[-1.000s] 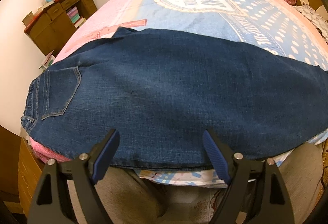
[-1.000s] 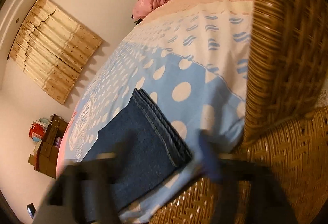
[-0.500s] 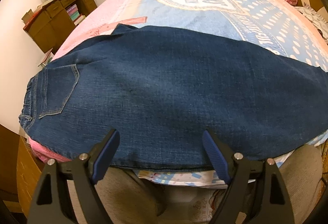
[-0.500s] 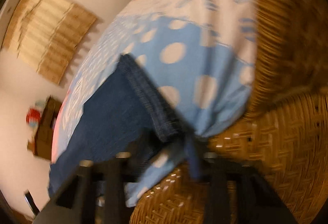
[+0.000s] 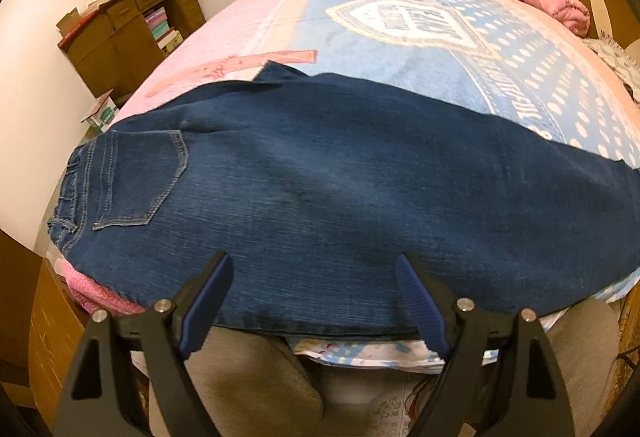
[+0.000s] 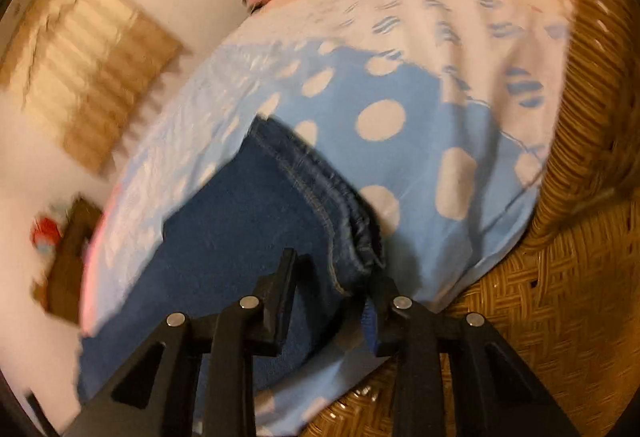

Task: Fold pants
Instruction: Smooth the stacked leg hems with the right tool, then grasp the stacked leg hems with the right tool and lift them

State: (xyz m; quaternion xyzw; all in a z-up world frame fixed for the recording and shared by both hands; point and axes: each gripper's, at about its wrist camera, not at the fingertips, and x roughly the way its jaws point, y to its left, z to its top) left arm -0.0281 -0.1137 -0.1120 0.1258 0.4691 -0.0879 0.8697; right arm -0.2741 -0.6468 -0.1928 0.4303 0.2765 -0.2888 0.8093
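Note:
Dark blue jeans lie across the near edge of the bed, folded leg on leg, waistband and back pocket at the left. My left gripper hangs open over the near long edge at mid-leg, with nothing between its blue pads. In the right wrist view the jeans end in a stitched hem. My right gripper has the near hem corner between its fingers. The jaws are narrow and opening slightly, and the denim bunches up between them.
A blue, white-dotted bedspread covers the bed. A wicker chair stands tight against the bed by the hem. A person's grey-trousered legs are below the left gripper. A brown dresser is at back left and a pink garment at back right.
My right gripper moved in onto the hem corner and narrowed from wide open to closed around it. The left gripper stayed open and shifted only a little.

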